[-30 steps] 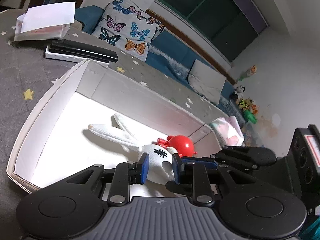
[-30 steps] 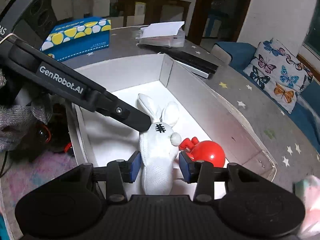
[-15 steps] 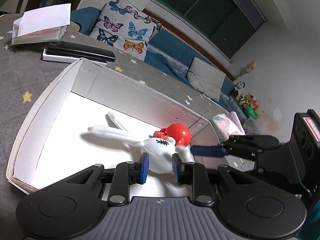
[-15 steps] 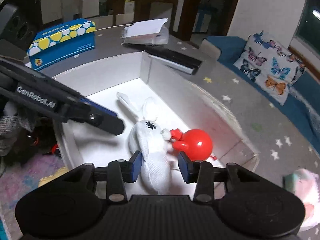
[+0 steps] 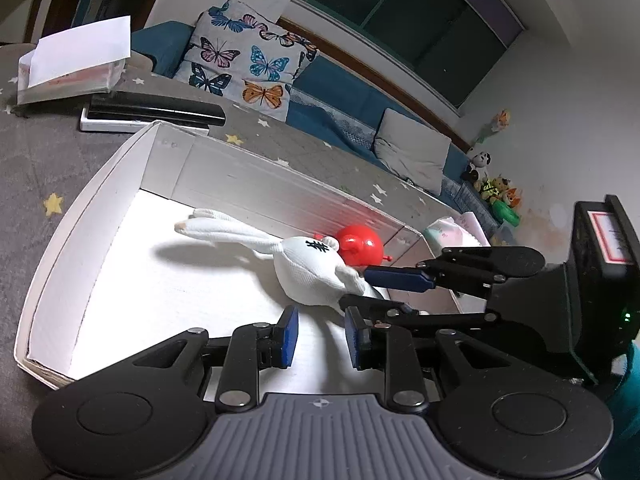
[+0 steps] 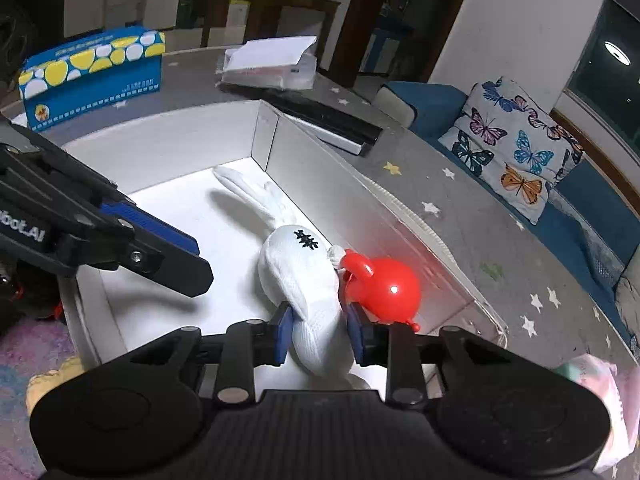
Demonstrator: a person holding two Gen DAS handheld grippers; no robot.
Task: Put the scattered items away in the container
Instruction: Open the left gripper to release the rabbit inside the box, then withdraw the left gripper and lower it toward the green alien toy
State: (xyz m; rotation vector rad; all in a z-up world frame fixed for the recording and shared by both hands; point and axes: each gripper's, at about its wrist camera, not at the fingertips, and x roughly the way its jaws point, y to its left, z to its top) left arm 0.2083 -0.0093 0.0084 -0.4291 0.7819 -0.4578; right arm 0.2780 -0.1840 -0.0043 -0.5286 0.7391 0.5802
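Note:
A white plush rabbit with a black stitched mark lies inside the white cardboard box, next to a red round toy. My right gripper straddles the rabbit's body, pads on both sides of it, inside the box. The red toy touches the rabbit on the right. My left gripper is open and empty over the box floor, just short of the rabbit. The right gripper's fingers show in the left wrist view beside the rabbit.
A black and white flat device and a clear packet with paper lie beyond the box. A blue tissue box stands at the far left. A pale soft bundle lies right of the box. A butterfly cushion sits on the sofa.
My left gripper has backed away from the rabbit and now holds nothing. The rabbit and red toy have settled on the box floor, and my right gripper stays around the rabbit.

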